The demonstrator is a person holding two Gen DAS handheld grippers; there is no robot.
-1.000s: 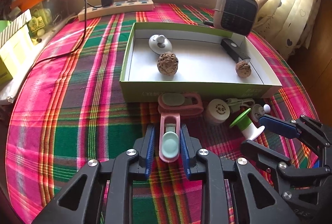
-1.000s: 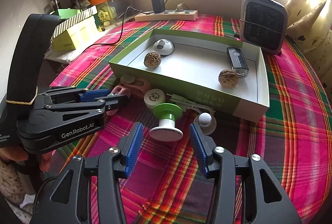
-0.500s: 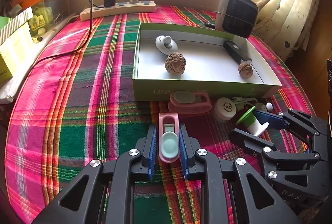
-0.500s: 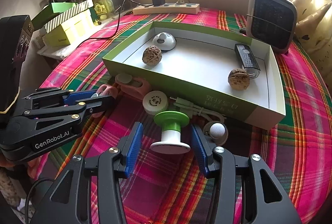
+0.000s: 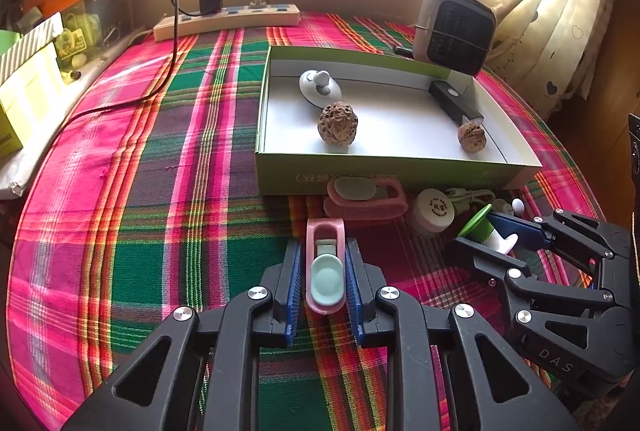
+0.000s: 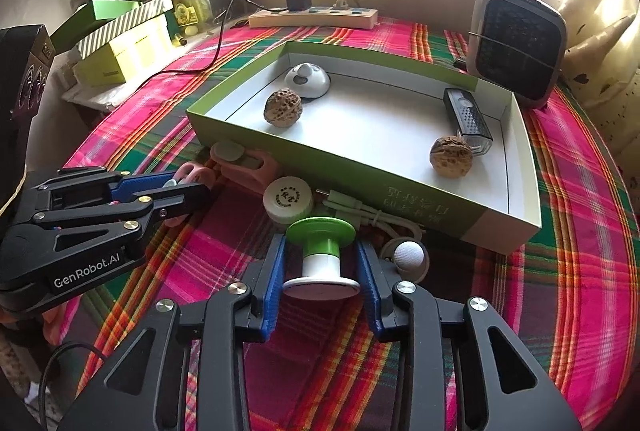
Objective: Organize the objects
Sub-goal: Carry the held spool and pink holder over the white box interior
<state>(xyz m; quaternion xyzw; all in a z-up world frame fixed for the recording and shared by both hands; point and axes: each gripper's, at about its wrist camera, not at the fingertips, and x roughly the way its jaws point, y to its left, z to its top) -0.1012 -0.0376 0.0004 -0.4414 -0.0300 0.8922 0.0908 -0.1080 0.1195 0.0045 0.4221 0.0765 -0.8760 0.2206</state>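
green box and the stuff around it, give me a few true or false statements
1. Two walnuts lie inside the green box. True: one walnut left, one right.
2. The left gripper is empty. False: it is shut on the pink clip.
3. The green-topped spool is in the box. False: it stands on the tablecloth, between the closing right gripper pads.
4. The round white jar sits outside the box. True.

Left gripper (image 5: 323,281) clamps tight, angled downward; right gripper (image 6: 322,273), beside it and equally tilted, is closing its jaws.
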